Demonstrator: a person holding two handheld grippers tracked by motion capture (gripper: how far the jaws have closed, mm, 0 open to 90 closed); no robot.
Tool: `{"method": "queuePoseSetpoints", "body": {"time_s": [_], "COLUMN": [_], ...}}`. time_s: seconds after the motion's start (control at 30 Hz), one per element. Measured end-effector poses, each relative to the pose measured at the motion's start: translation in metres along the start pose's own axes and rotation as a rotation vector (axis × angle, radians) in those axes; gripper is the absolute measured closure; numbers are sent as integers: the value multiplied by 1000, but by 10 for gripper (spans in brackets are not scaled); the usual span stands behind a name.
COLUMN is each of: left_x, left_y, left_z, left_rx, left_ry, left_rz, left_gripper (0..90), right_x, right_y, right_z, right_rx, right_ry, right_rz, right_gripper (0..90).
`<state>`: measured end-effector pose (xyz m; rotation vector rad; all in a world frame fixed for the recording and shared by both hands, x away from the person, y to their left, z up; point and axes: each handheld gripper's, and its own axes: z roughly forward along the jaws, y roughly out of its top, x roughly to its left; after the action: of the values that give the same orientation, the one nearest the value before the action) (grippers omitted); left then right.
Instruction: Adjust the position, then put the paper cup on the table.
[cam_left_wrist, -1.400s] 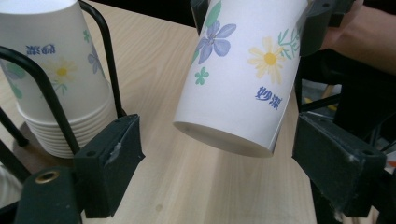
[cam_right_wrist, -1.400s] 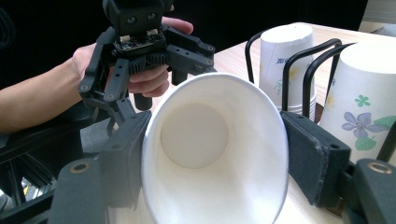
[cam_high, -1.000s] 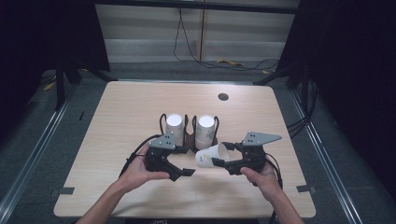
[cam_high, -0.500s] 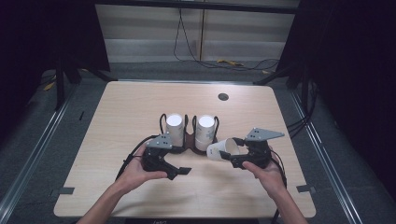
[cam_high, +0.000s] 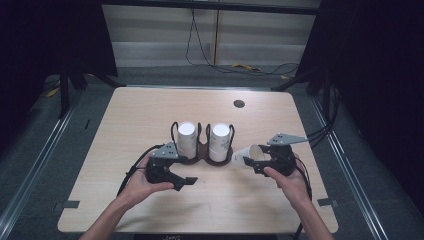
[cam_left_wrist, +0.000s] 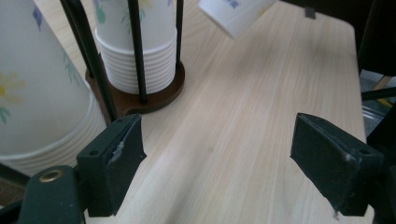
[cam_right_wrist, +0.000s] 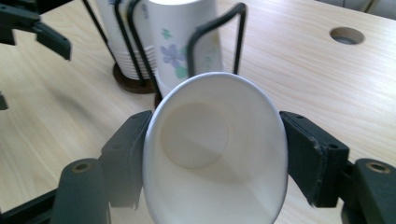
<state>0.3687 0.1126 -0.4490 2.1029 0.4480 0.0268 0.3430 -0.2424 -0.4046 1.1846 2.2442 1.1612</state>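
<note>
A dark wire cup holder stands mid-table with two upside-down stacks of flowered paper cups, the left stack and the right stack. My right gripper is just right of the holder, shut on a single white paper cup that lies on its side. In the right gripper view this cup is squeezed into an oval between the pads, its mouth facing the camera. My left gripper sits in front of the left stack. Its jaws have just been closing a little but stand open with nothing between them.
The wooden table has a round hole at the back right. Cables trail from both grippers over the table's front half. Dark floor and metal rails surround the table.
My right gripper has carried the single cup to the right, away from the holder. The left hand has stayed about where it was.
</note>
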Motion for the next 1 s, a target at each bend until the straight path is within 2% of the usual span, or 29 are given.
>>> {"method": "queuePoseSetpoints", "body": {"time_s": [0.2, 0.27, 0.43, 0.6, 0.77, 0.87, 1.0], "left_x": [0, 0, 0, 4, 10, 13, 13], "left_y": [-4, -4, -5, -8, -13, -17, -22], "left_z": [-1, -2, -2, -3, -5, -5, -8], "left_rx": [9, 2, 9, 3, 12, 20, 32], "left_ry": [-1, -4, -5, 5, 12, 24, 35], "left_rz": [2, -16, -9, -28, -46, -62, -65], "left_gripper": [171, 170, 170, 170, 168, 161, 161], "right_x": [-13, -17, -26, -36, -46, -52, -58], "right_y": [4, 6, 8, 12, 19, 22, 25], "right_z": [1, 4, 12, 17, 21, 26, 33], "right_rx": [36, 53, 75, 107, 150, 165, 212], "right_ry": [-48, -62, -71, -113, -119, -132, -147], "right_rz": [22, 22, 35, 40, 69, 77, 72], "right_gripper": [292, 292, 291, 292, 294, 293, 290]}}
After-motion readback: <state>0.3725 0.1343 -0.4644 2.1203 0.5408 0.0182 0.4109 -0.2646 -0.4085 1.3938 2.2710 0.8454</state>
